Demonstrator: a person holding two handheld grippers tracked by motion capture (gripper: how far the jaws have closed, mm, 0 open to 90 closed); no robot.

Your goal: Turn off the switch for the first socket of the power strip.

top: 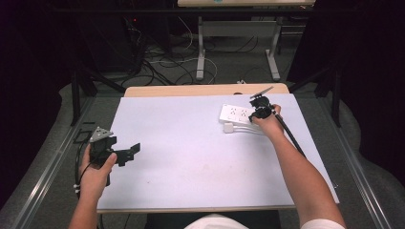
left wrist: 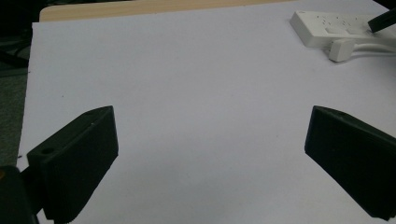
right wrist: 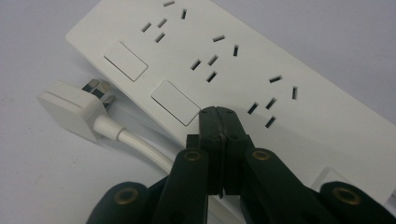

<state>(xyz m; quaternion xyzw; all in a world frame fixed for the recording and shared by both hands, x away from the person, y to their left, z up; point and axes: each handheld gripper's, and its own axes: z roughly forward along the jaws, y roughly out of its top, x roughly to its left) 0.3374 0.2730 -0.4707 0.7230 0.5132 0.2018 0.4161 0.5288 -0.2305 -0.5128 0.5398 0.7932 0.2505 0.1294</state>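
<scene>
power strip (right wrist: 243,70) under closed right gripper (right wrist: 218,114) | left gripper (left wrist: 210,140) wide

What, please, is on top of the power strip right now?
The right tool, its jaws shut together, rests its tip on the power strip beside a rocker switch. Nothing is plugged in; the plug lies beside it. The tool hides the spot under its tip.

Beyond my white-covered table (top: 191,157), at top centre, I see tangled black cables (top: 157,67) and grey metal desk legs (top: 200,52).
</scene>
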